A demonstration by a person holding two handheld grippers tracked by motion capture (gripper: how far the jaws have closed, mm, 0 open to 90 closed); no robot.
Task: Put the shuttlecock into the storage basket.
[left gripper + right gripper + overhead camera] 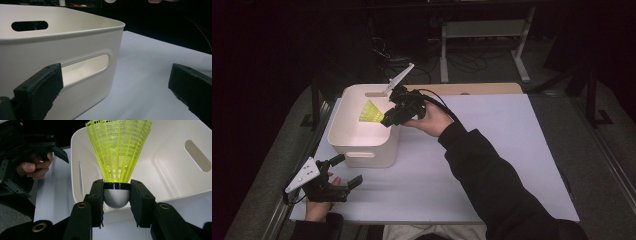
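Right gripper (116, 195) clamps the shuttlecock (117, 150) by its grey cap, yellow skirt pointing away from the jaws, over the white bin's (362, 150) rim. Left gripper (346, 170) jaws wide apart, nothing between them, on the table (492, 150) just beside the bin's near handle slot.

Yellow mesh shuttlecock (117, 157), grey cork clamped, skirt pointing over the white bin (175, 170).

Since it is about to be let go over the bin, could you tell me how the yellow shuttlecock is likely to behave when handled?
The shuttlecock probably weighs very little: its skirt is open plastic mesh. That thin mesh likely flexes if squeezed, so the right tool sensibly clamps the rounded cork base. Dropped into the white bin, it would likely land base first, then tip over.
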